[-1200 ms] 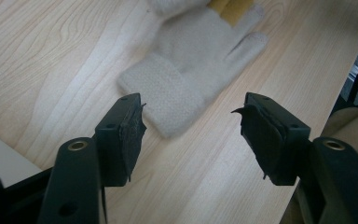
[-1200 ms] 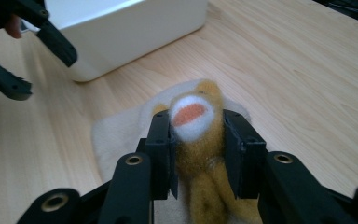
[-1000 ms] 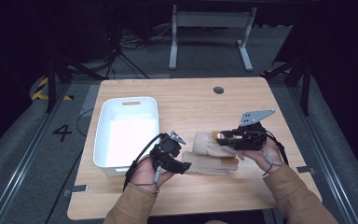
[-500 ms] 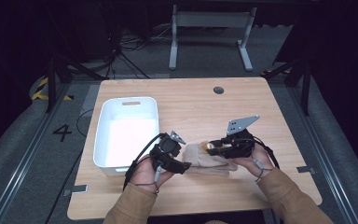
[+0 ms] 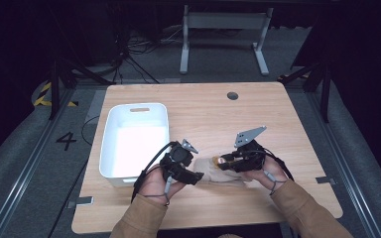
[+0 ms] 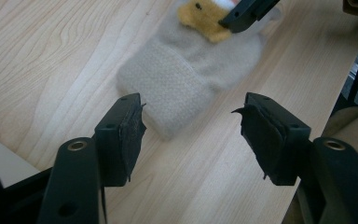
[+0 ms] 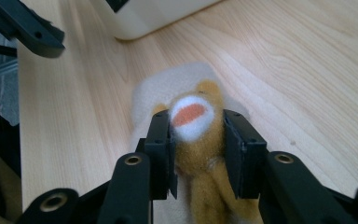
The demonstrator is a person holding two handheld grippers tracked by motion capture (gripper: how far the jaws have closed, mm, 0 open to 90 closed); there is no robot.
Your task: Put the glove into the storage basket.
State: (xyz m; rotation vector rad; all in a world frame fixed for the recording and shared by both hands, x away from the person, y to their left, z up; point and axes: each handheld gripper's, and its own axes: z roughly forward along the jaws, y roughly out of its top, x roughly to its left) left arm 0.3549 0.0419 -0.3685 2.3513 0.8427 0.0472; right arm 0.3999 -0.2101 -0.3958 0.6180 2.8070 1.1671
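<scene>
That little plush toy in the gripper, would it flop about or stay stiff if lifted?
Probably floppy: the plush toy looks soft and fuzzy, and bulges between the right gripper jaws pressing its sides. Likely light for its size and not fragile. It shouldn't slip much, since the nap gives grip. The beige cloth under it lies limp and may drag along.

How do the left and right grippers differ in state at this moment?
The left gripper has its jaws apart with nothing pressed between them; the right gripper is closed on the yellow plush toy. The left gripper sits short of the beige cloth's near end, while the right one reaches over that cloth. Both are hand-held, low over the wooden table.
</scene>
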